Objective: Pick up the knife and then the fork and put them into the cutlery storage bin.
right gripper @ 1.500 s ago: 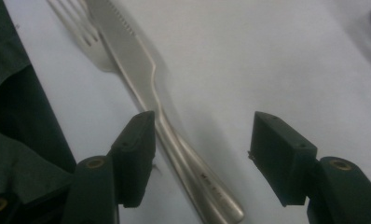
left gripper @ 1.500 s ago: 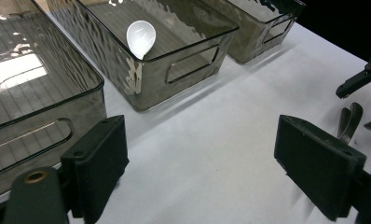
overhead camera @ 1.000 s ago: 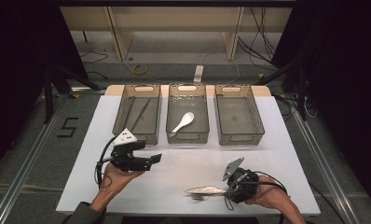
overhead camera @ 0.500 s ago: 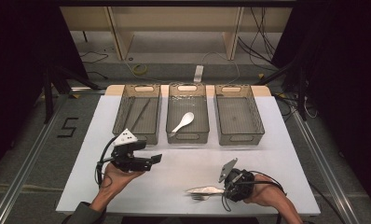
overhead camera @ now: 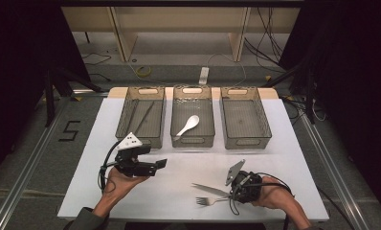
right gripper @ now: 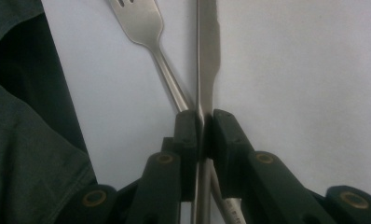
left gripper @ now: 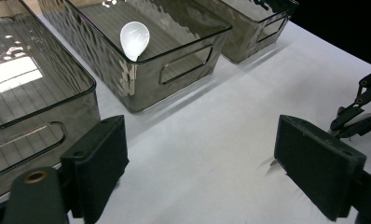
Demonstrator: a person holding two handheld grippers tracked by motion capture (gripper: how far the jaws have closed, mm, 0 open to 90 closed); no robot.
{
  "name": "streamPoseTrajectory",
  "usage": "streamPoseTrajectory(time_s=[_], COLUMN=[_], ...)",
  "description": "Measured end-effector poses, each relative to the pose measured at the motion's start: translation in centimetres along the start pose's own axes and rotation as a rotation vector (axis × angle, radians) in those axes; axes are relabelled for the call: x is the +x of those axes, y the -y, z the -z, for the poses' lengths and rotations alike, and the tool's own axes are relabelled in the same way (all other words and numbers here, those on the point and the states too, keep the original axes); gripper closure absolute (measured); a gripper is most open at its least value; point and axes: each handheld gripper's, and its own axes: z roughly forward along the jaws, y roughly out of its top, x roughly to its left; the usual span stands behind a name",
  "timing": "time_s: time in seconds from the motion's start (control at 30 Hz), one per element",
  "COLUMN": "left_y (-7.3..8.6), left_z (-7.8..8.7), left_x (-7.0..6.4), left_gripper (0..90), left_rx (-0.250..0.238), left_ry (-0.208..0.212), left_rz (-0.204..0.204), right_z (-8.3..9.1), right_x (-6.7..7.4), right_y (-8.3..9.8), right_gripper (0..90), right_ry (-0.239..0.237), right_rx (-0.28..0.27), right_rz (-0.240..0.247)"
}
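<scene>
On the white bench [overhead camera: 274,143], the right gripper [overhead camera: 232,190] sits low near the front edge with its jaws clenched on the handle of a table knife [overhead camera: 210,189], whose blade runs out to the left over the bench top. A fork [overhead camera: 212,201] lies just beside the knife, nearer the front edge, its tines pointing left; in the right gripper view the fork's handle [right gripper: 167,79] passes under the jaws and close against the knife [right gripper: 207,51] (whether the jaws also pinch it, I cannot tell). The left gripper [overhead camera: 156,164] is held above the bench on the left side, jaws spread wide apart with nothing between them. Three dark clear bins stand in a row at the back: the left bin [overhead camera: 131,112] holds thin dark sticks, the middle bin [overhead camera: 192,141] holds a white spoon [overhead camera: 187,125], and the right bin [overhead camera: 245,143] has nothing in it.
</scene>
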Motion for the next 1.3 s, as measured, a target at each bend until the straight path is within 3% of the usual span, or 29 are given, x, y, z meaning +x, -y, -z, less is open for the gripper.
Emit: streamPoseTrajectory(time_s=[0.2,0.3,0.37,0.6,0.63,0.67,0.77,0.8,1.07,1.13,1.17,1.3], left_y=[0.0,0.0,0.0,0.0,0.0,0.0,0.0,0.0,0.0,0.0,0.0,0.0], left_z=[0.0,0.0,0.0,0.0,0.0,0.0,0.0,0.0,0.0,0.1,0.1,0.0], left_x=[0.0,0.0,0.0,-0.2,-0.2,-0.2,-0.2,-0.2,-0.2,-0.1,-0.1,-0.1], left_gripper=[16.7,16.7,16.7,16.7,16.7,16.7,16.7,16.7,16.7,16.7,16.7,16.7], left_rx=[0.003,0.005,0.002,0.002,0.002,0.001,0.0,-0.002,-0.001,-0.001,-0.002,0.0], left_ry=[0.003,0.006,0.007,0.013,0.013,0.013,0.014,0.016,0.015,0.013,0.015,0.015], left_rz=[0.001,-0.002,0.0,-0.005,-0.006,-0.006,-0.009,-0.009,-0.011,-0.01,-0.01,-0.01], right_z=[0.2,0.0,0.1,-0.2,-0.2,-0.3,-0.8,-1.0,-1.0,-0.9,-0.8,-0.6], right_x=[-0.3,-0.5,-0.5,-0.6,-0.5,-0.6,-0.5,-0.6,-0.5,-0.7,-0.7,-1.2], right_y=[-0.1,-0.3,-0.4,-0.5,-0.7,-0.6,-0.9,-0.9,-1.2,-1.0,-0.9,-0.7], right_gripper=[81.7,81.7,81.7,80.7,80.6,80.5,79.0,79.0,81.0,81.2,81.2,81.4], right_ry=[-0.012,0.007,0.001,0.025,0.024,0.028,0.042,0.049,0.064,0.047,0.036,0.028], right_rx=[0.007,0.004,0.004,0.001,-0.002,-0.002,0.01,0.014,0.028,0.014,0.008,-0.023], right_rz=[-0.046,-0.044,-0.084,-0.113,-0.141,-0.123,-0.145,-0.128,-0.131,-0.154,-0.188,-0.193])
